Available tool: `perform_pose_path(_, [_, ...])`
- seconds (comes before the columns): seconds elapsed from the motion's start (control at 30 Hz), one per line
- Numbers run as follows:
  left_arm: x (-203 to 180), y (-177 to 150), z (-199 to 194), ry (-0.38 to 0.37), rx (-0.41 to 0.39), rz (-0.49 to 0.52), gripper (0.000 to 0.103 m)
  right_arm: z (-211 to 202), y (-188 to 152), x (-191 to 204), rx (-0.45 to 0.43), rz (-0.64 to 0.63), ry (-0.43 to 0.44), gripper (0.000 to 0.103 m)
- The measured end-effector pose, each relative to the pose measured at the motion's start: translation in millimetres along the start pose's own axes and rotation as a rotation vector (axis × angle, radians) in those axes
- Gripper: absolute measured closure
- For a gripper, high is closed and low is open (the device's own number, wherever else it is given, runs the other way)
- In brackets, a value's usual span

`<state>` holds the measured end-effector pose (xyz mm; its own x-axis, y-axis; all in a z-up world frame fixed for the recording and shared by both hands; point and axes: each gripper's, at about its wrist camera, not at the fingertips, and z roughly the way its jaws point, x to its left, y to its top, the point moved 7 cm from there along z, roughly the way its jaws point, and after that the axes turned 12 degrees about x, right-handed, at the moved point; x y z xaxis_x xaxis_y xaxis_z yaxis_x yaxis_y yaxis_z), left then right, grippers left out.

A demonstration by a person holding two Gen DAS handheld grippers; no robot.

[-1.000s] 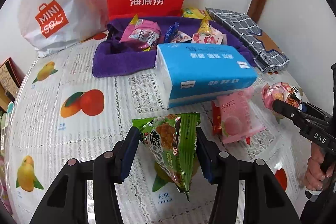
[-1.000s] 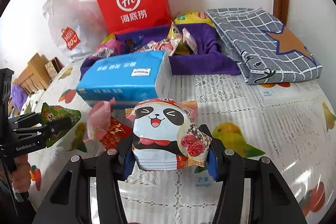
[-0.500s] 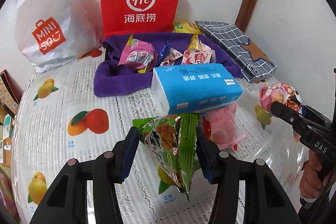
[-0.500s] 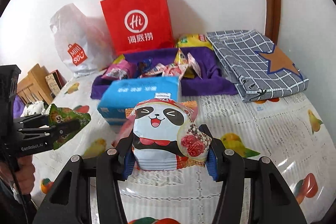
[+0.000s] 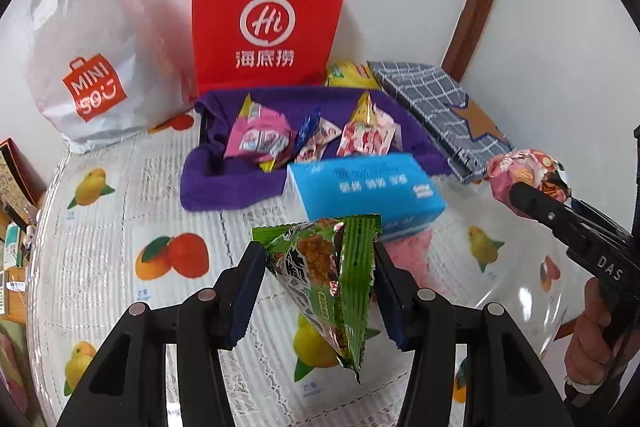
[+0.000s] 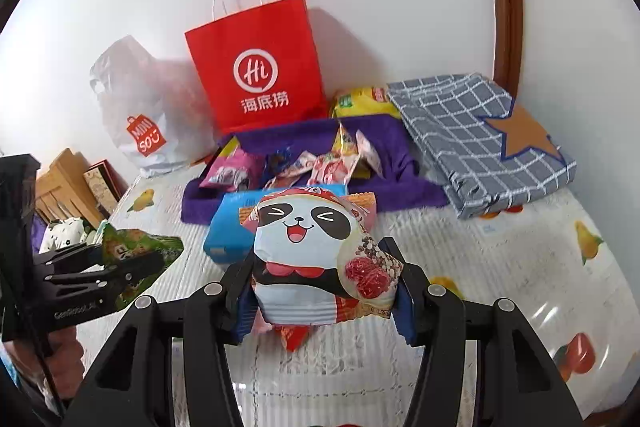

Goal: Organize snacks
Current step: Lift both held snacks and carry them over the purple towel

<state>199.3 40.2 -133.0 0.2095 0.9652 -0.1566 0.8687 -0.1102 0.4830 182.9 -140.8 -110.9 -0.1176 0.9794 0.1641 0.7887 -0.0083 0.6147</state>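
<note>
I see both hands lifted higher above the tablecloth [image 5: 100, 267] than a second ago, the left gripper [image 5: 318, 291] carrying its green snack packet [image 5: 328, 275] and the right gripper [image 6: 320, 291] its panda packet [image 6: 312, 251], with the blue tissue pack [image 5: 372, 187] now lower and farther off.

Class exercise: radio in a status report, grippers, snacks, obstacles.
Left gripper shut on green packet; right gripper shut on panda packet. Both clear of table. Purple tray ahead, tissue pack in front of it.

Black grippers [image 5: 318, 291], blue pads [image 5: 248, 291], silver screws
</note>
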Motion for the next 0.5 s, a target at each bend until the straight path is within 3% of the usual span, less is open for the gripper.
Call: perform_pose_path(0.5, [-2,56,-29,0.064,-0.090,-0.084,0.053,4,70,9,0.006,-0.112,-0.013,0.049])
